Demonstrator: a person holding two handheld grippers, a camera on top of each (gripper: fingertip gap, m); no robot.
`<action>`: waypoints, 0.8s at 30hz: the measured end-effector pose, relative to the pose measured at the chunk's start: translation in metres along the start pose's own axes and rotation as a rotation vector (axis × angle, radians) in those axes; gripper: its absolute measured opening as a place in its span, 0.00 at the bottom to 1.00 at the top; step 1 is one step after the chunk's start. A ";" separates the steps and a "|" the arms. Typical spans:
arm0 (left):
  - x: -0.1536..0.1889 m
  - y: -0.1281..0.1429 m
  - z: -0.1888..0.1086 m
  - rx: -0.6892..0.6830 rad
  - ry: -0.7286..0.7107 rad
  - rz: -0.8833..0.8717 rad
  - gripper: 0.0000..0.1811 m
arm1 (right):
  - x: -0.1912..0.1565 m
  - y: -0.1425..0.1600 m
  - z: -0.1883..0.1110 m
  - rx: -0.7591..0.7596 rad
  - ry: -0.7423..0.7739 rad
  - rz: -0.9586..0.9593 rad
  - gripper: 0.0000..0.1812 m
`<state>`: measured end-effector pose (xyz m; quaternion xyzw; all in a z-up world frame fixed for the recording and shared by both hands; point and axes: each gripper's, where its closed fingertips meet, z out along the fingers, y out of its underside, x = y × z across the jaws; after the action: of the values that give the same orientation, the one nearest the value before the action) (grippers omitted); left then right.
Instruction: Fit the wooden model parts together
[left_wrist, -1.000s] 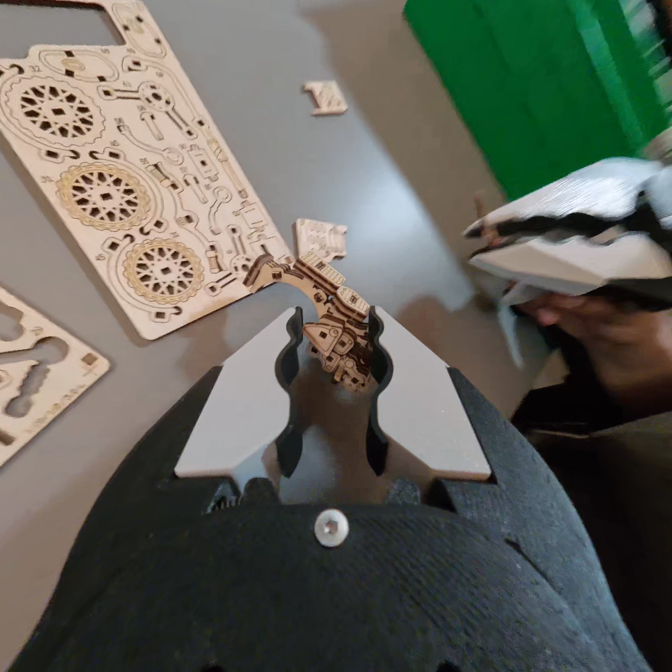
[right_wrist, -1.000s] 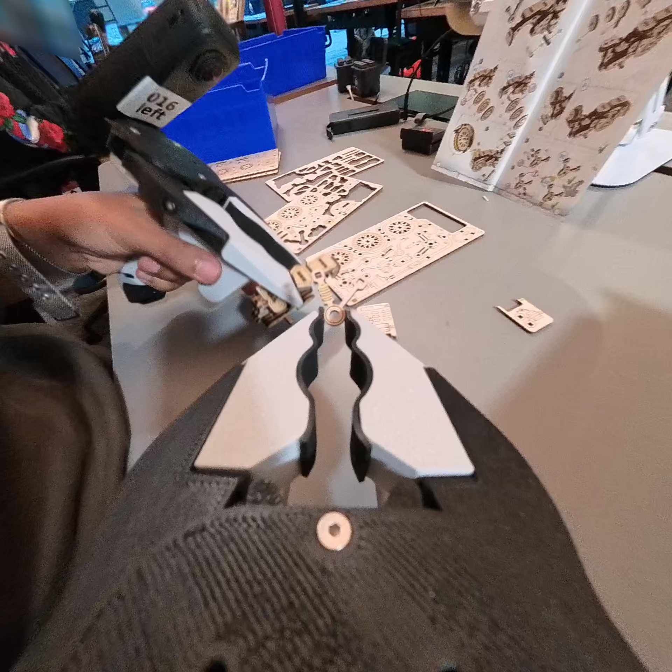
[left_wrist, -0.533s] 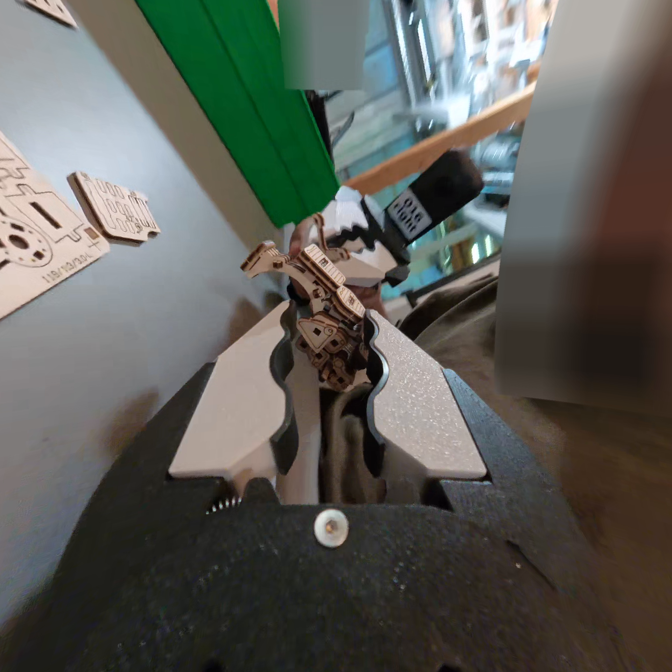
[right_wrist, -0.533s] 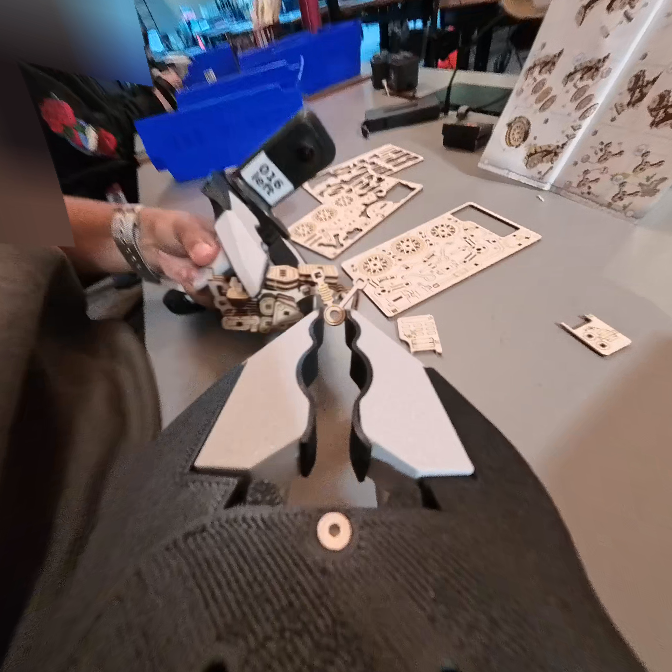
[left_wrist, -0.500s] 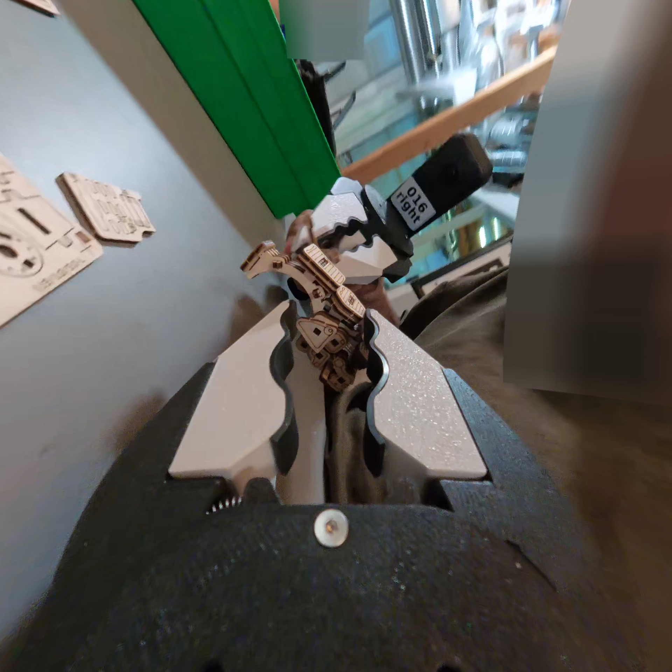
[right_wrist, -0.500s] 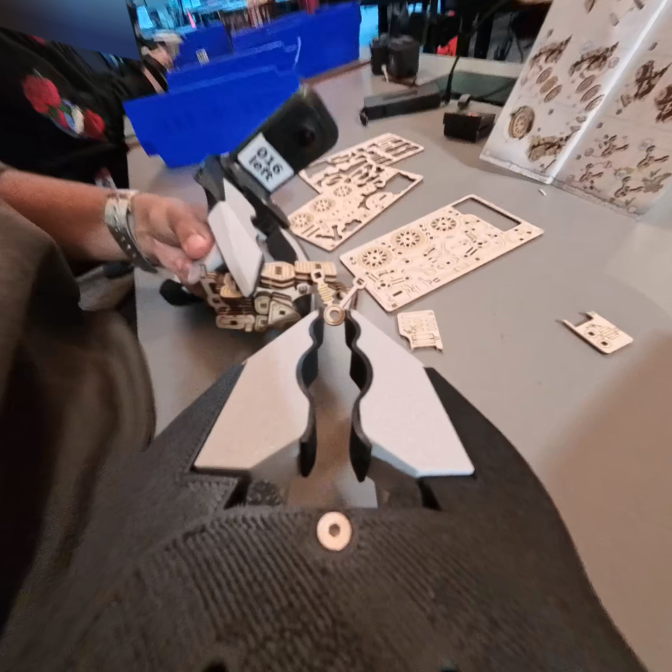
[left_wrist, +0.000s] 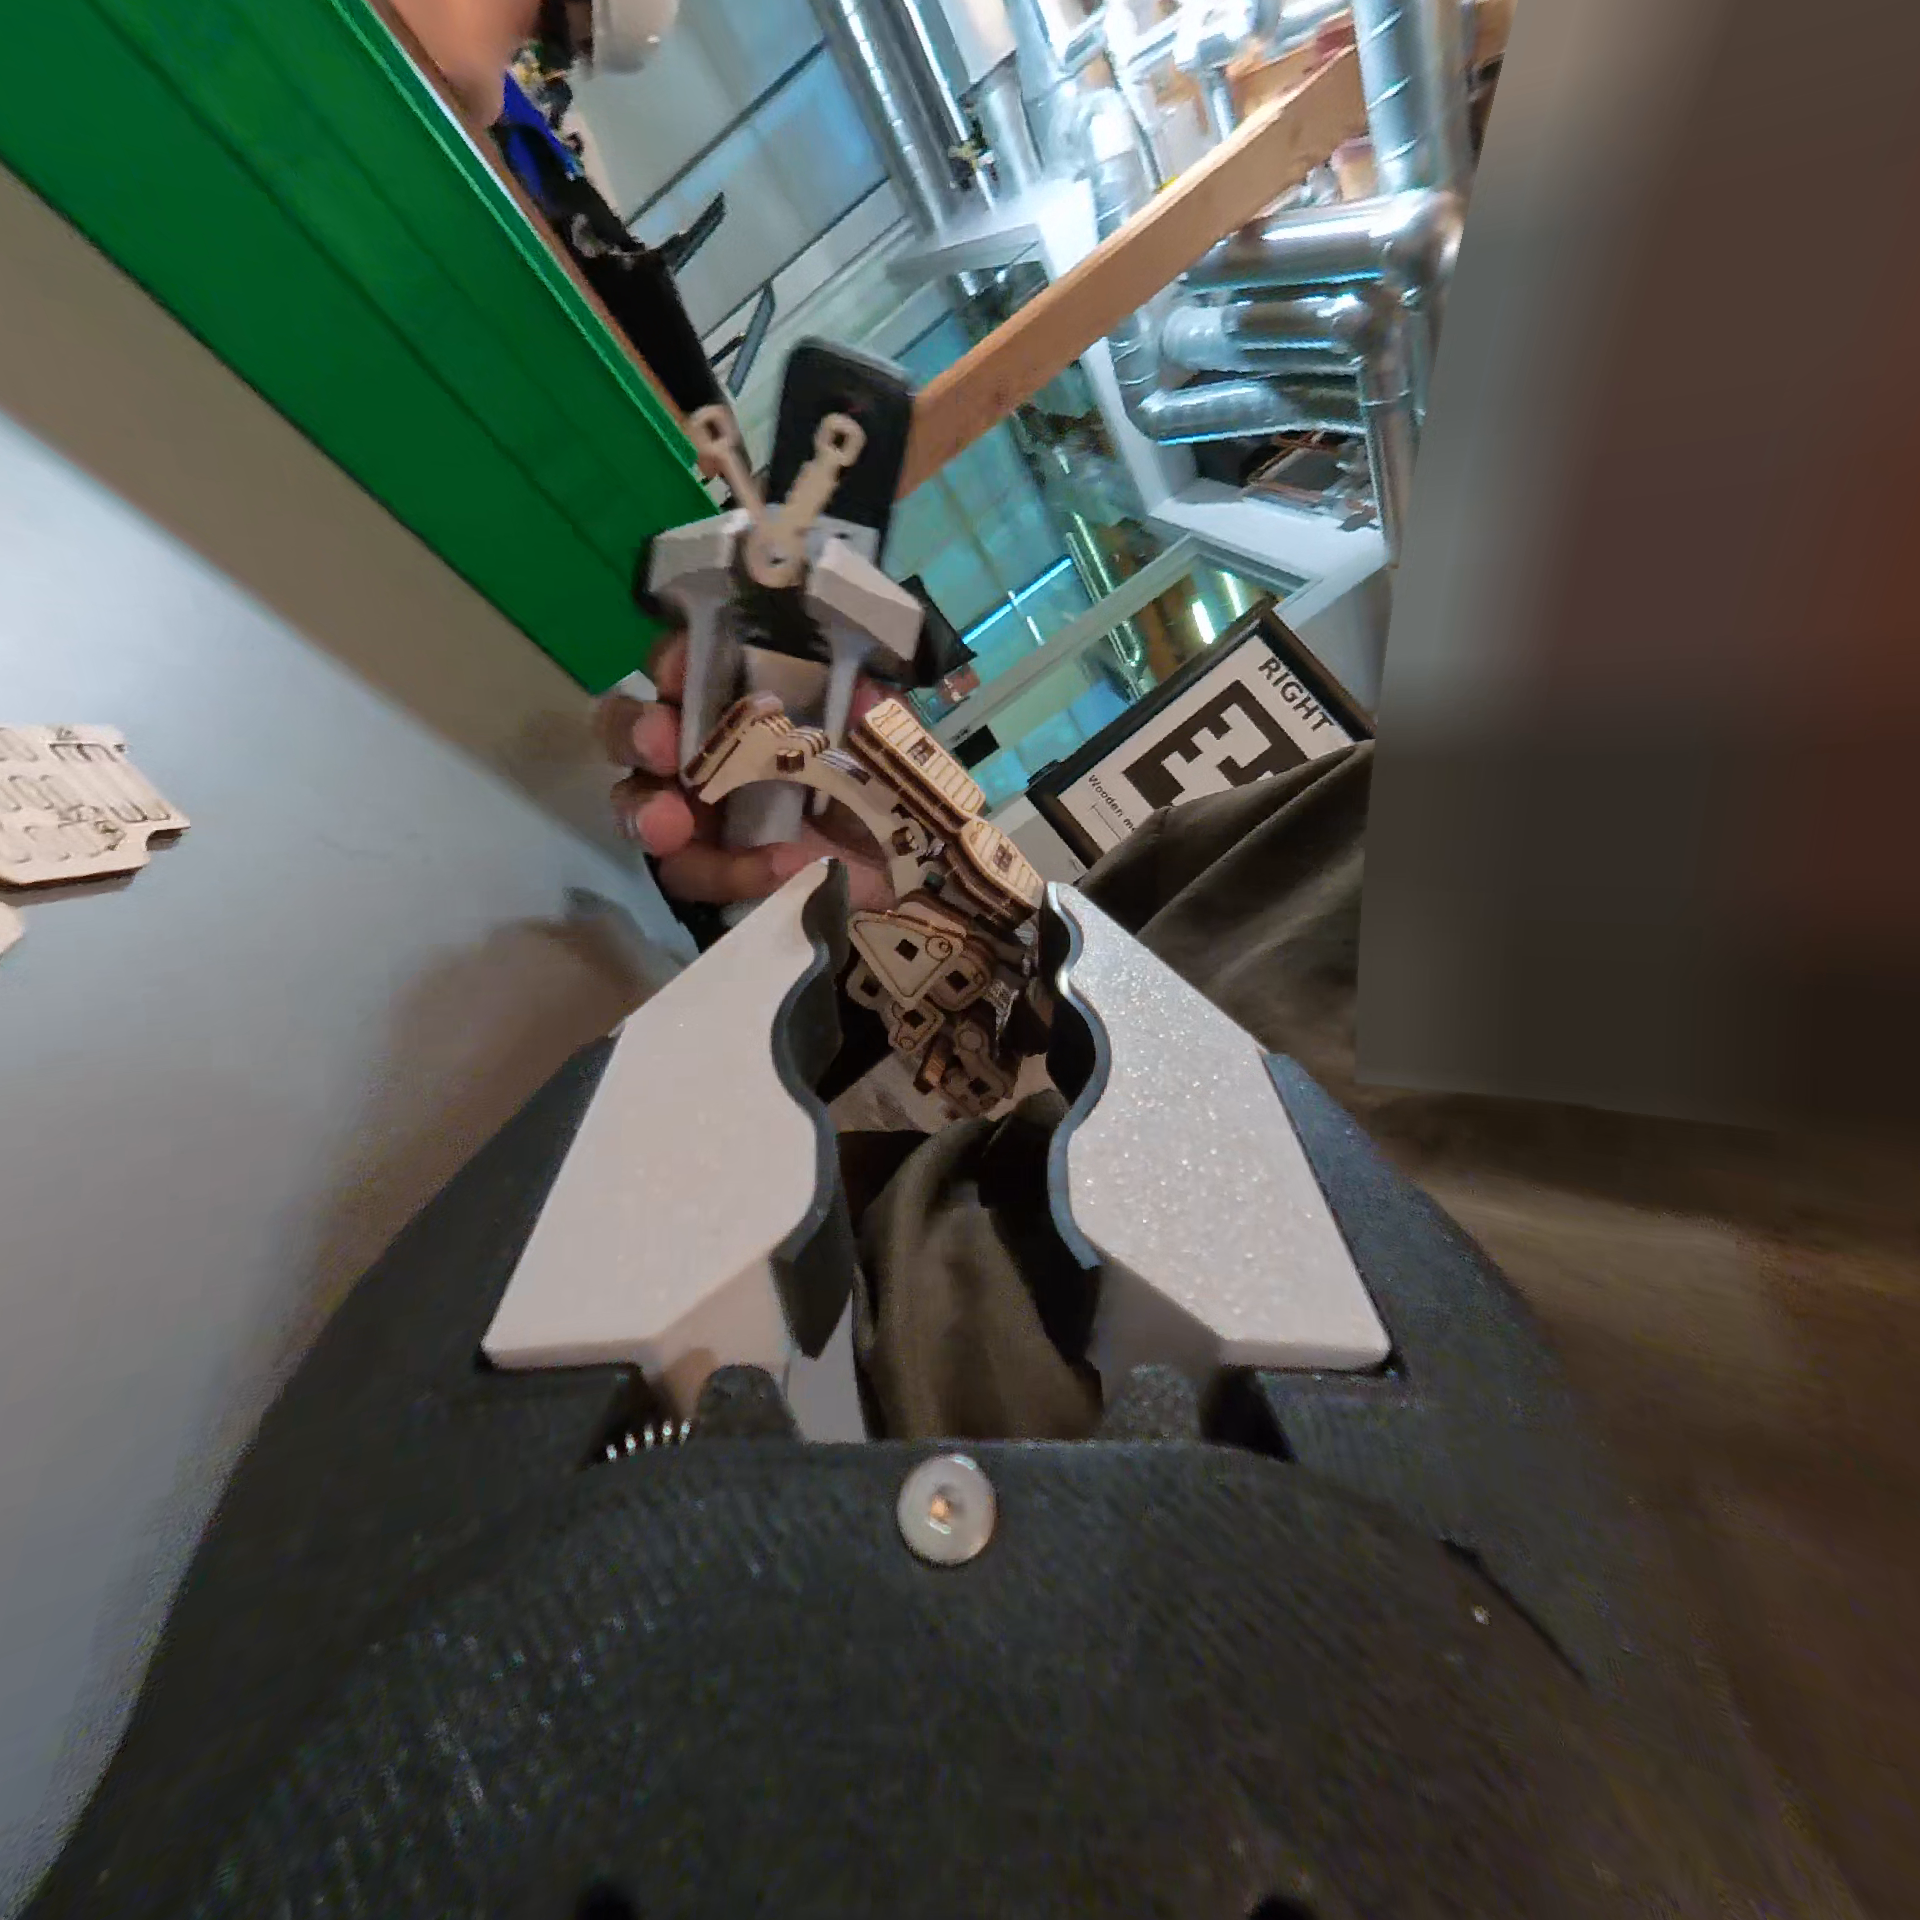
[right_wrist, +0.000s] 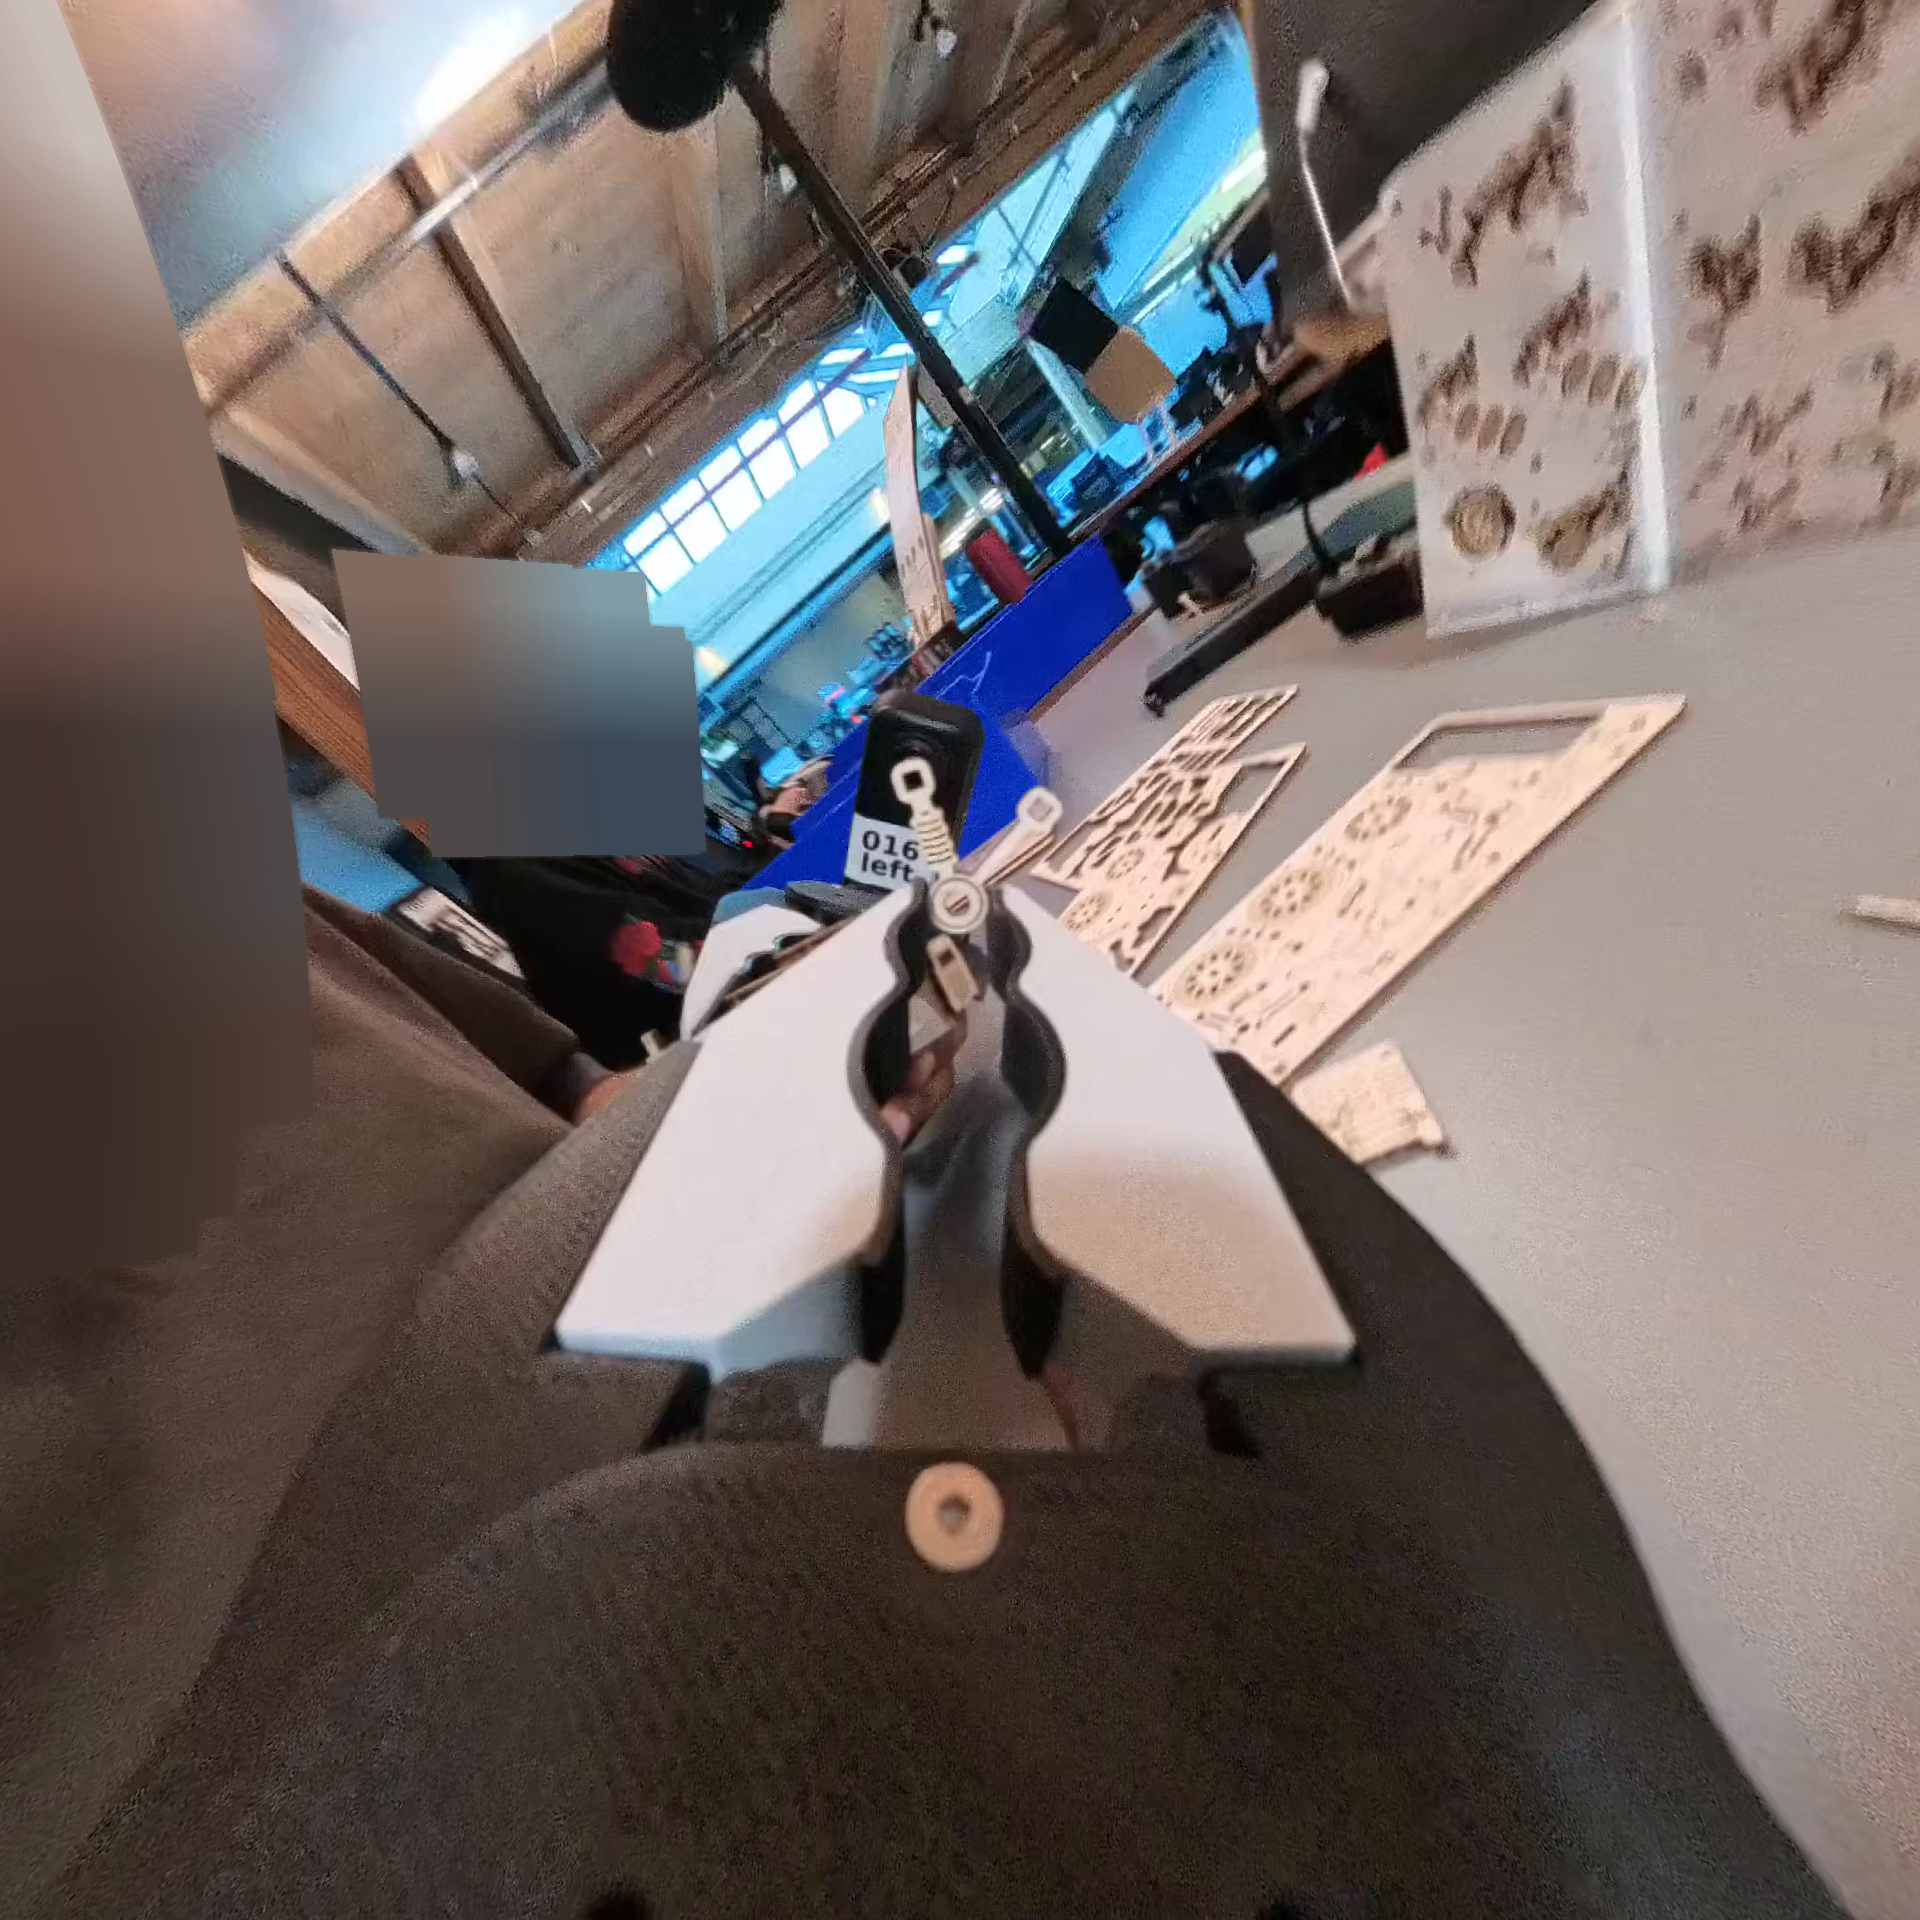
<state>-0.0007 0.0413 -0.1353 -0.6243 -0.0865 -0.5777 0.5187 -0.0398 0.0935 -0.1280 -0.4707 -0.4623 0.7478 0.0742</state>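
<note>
My left gripper (left_wrist: 935, 899) is shut on a part-built wooden model (left_wrist: 935, 977), held up off the grey table (left_wrist: 260, 987). The model's curved arm (left_wrist: 758, 753) sticks out up and to the left. My right gripper (right_wrist: 956, 904) is shut on a small wooden part (right_wrist: 956, 902) with a round hub and two thin arms that point up. In the left wrist view the right gripper (left_wrist: 774, 566) faces me just beyond the model, a little above it, with the small part (left_wrist: 779, 499) at its tips. The left gripper (right_wrist: 727, 956) is mostly hidden behind my right finger.
Two laser-cut wooden sheets (right_wrist: 1403, 873) (right_wrist: 1174, 800) lie on the table to the right, with a small loose piece (right_wrist: 1366, 1101) nearer. A printed instruction sheet (right_wrist: 1662, 312) stands at the back right. A green panel (left_wrist: 312, 260) stands beyond the table edge. A loose wooden piece (left_wrist: 73, 800) lies at the left. Some 7 cm of space lies between my two pairs of fingers. The loose wooden piece (left_wrist: 73, 800) is about 11 cm from my right fingertips.
Both grippers have tilted up from the table and turned to face each other. The right gripper has rolled, so the small part's arms now point up. Both grips are unchanged.
</note>
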 end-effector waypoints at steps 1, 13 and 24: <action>0.000 0.000 0.000 0.000 0.003 0.007 0.19 | 0.005 0.004 -0.001 -0.015 0.000 0.058 0.04; -0.037 0.021 -0.010 -0.153 -0.215 0.005 0.19 | 0.051 0.076 -0.050 -0.770 0.449 -0.558 0.05; -0.035 0.013 -0.015 -0.100 -0.173 -0.035 0.19 | 0.057 0.075 -0.052 -0.824 0.577 -0.592 0.24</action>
<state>-0.0122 0.0415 -0.1736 -0.6953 -0.1127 -0.5342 0.4673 -0.0066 0.1143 -0.2275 -0.4963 -0.7880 0.2950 0.2137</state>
